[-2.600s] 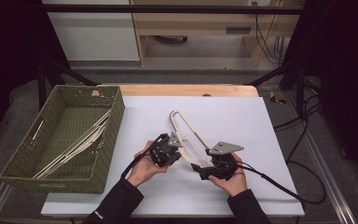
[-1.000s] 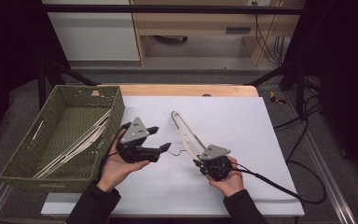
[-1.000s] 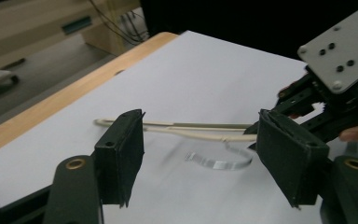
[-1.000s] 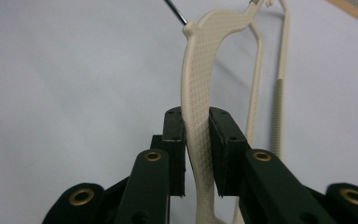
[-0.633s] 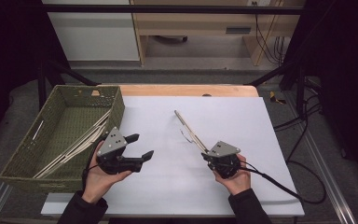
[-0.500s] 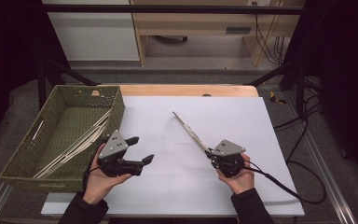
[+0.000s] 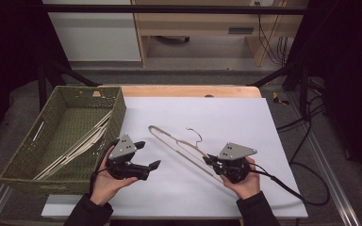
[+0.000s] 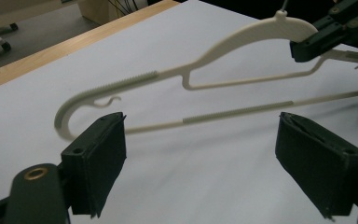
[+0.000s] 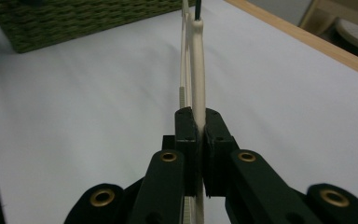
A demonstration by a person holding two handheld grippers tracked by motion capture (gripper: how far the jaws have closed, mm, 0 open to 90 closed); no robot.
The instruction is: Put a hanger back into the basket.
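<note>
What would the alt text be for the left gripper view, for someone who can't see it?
A cream plastic hanger is held above a white table by the right gripper, clamped on it at the upper right. In the foreground the left gripper is wide open, its two black jaws empty, just short of the hanger.

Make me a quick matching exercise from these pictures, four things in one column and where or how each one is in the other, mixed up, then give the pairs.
Things:
1. left claw
2. right claw
3. hanger
4. basket

States:
A. clamped on the hanger's end
B. at the table's left side, holding more hangers
C. open, holding nothing
D. cream, held up on edge over the white table

Pairs: 1-C, 2-A, 3-D, 4-B
</note>
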